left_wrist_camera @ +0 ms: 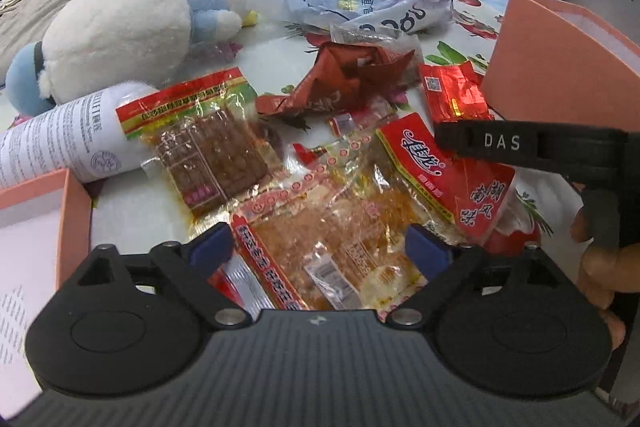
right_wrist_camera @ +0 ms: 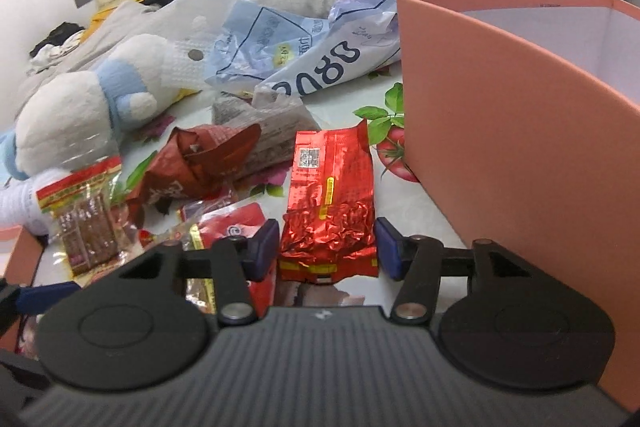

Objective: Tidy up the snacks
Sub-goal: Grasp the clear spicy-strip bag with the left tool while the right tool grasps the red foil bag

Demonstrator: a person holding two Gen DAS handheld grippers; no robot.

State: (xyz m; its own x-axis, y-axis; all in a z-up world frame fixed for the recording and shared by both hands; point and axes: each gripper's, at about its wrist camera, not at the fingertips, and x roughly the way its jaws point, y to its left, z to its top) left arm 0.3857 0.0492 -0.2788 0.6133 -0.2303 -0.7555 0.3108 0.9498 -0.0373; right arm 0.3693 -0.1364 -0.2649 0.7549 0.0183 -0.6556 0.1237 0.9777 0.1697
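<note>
Bed: a mattress cover printed with tomatoes and leaves [right_wrist_camera: 394, 143] carries everything; a white and pale-blue plush toy [left_wrist_camera: 120, 27] lies at the far left.
Box: a tall salmon-pink cardboard box with a white inside [right_wrist_camera: 512, 131] stands open-topped just right of the right claw.
Snack heap: clear oily packets of spicy strips, one with a red-and-green header [left_wrist_camera: 208, 143], lie loose in front of the left claw.
Task's thing: a crinkled red foil packet with a yellow strip label [right_wrist_camera: 330, 203] lies flat on the bed, its long axis running away from the right claw, near end between the blue pads.
Right claw [right_wrist_camera: 326, 247]: released; pads stand either side of the packet's near end, very close, not visibly pressing.
Left claw [left_wrist_camera: 320, 251]: released, jaws wide over a clear orange-red strip packet [left_wrist_camera: 332, 251], gripping nothing.
Nearer hand: the right, by far.
Next move, my judgement: close across the packet's short width, then lift right into the box.
</note>
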